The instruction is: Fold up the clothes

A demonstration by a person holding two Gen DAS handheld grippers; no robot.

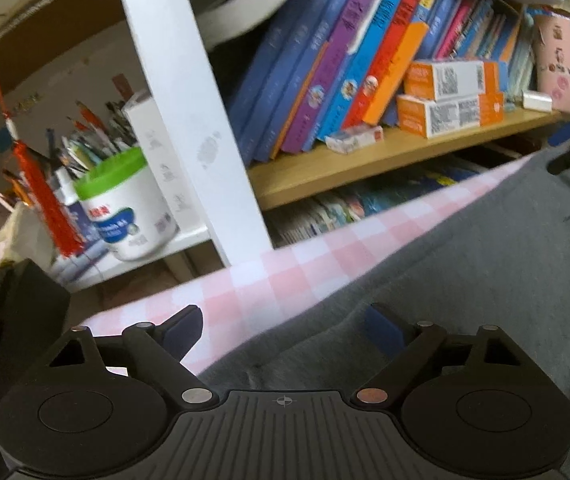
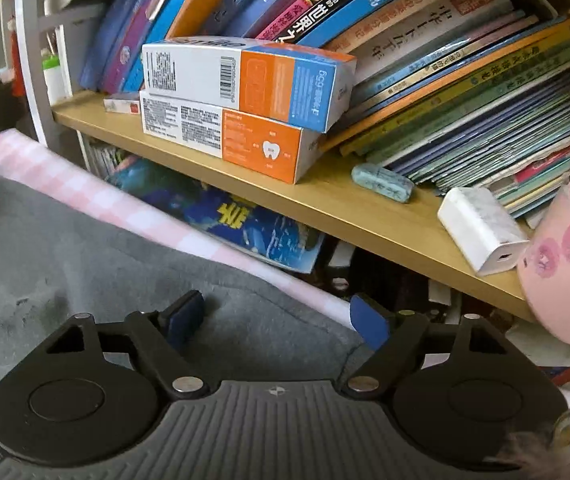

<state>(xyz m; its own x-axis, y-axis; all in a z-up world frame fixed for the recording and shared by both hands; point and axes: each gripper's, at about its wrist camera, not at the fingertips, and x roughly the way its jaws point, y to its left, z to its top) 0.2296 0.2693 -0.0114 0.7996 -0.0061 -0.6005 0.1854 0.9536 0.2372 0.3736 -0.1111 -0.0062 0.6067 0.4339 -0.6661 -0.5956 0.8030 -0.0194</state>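
Grey garment (image 1: 465, 280) lies spread on the pink-checked cloth (image 1: 269, 280), its far edge short of the cloth's edge below the wooden shelf (image 1: 365, 160).

Left gripper (image 1: 285, 330) — fingers wide apart, nothing between them, poised over the garment's edge where grey meets check.

Right gripper (image 2: 281, 320) — likewise spread and empty, over the garment (image 2: 85, 260) near its far edge.

Two orange-and-white boxes (image 2: 245, 108) are stacked on the shelf, with books (image 2: 465, 92) leaning behind them.
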